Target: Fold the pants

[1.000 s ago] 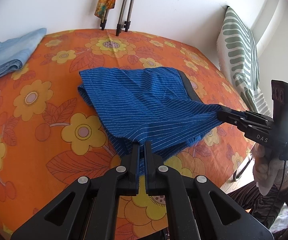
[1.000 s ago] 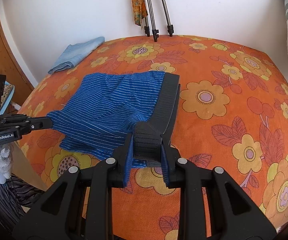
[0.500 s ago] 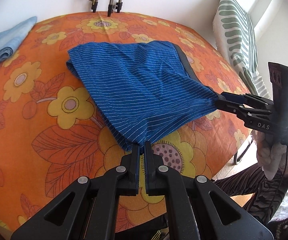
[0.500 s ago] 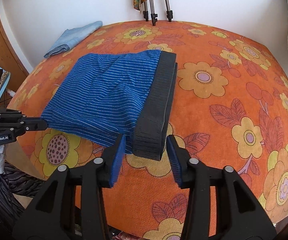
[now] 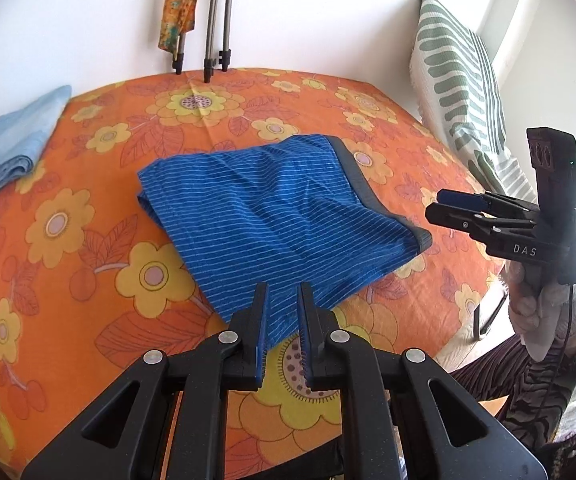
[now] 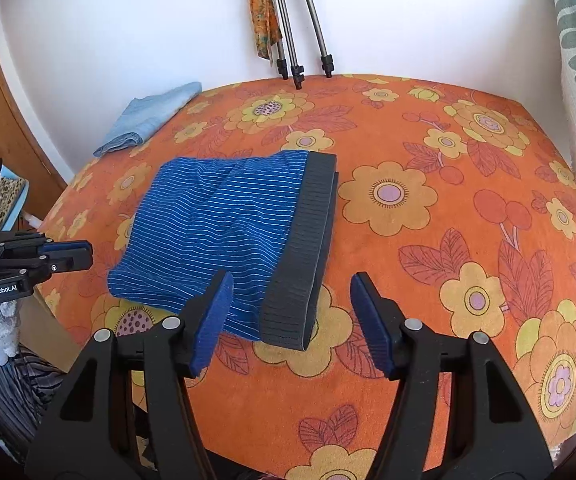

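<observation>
Left tongs (image 5: pixel 282 300) stand slightly parted, gripping nothing; right tongs (image 6: pixel 291 292) gape wide, blue pads (image 6: pixel 370 320) facing inward, held from the side in a gloved hand (image 5: pixel 536 316)

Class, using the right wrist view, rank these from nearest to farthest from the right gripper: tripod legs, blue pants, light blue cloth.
1. Blue pants: just ahead of the right gripper, waistband between its open jaws.
2. Light blue cloth: far left, near the wall.
3. Tripod legs: at the back wall.

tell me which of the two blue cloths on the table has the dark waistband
The striped shorts in the middle, lying between both open claws; the dark waistband runs along their right edge. The pale blue cloth by the wall is plain.
</observation>
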The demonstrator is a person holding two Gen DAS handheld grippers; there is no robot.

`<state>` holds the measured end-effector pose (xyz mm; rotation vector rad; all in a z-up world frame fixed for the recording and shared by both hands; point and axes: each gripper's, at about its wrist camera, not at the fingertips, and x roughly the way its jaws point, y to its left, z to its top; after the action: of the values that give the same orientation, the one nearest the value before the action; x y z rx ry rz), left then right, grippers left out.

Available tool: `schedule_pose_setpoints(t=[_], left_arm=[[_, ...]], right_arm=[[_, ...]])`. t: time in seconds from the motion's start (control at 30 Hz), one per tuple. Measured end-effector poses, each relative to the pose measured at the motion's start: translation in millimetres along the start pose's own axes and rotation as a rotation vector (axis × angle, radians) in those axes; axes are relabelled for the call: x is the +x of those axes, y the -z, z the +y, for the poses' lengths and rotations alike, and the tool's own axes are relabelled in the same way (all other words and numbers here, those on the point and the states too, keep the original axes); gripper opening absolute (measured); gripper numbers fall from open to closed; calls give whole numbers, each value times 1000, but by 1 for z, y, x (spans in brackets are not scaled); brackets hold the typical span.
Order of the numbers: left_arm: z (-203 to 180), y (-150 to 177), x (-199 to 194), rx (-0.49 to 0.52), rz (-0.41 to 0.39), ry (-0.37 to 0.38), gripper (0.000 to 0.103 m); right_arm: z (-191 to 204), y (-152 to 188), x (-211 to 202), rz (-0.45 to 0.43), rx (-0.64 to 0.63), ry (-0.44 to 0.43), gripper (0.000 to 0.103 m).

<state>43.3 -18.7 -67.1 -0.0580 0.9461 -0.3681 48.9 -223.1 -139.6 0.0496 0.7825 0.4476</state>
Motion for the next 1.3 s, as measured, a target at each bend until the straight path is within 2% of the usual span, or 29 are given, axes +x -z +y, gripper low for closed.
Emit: schedule_pose_setpoints(t=[0.17, 0.37, 0.67, 0.83, 0.93, 1.1, 1.3], left_arm=[[-11, -5, 31, 15, 41, 12, 12], [-21, 3, 53, 57, 98, -5, 12], [-14, 8, 63, 51, 130, -36, 12], [-16, 7, 63, 70, 128, -54, 12], [-17, 7, 64, 80, 127, -60, 13], [-20, 7, 65, 92, 123, -61, 19], [-24, 6, 67, 105, 119, -60, 28]], right_arm=[[20, -6, 22, 34, -62, -15, 61], [17, -17, 54, 90, -51, -30, 61], [-3, -17, 90, 180, -29, 40, 60], [-6, -20, 90, 177, -35, 55, 60], [-4, -26, 83, 144, -39, 59, 60], [4, -47, 75, 68, -42, 53, 60], [14, -74, 90, 50, -33, 19, 60]])
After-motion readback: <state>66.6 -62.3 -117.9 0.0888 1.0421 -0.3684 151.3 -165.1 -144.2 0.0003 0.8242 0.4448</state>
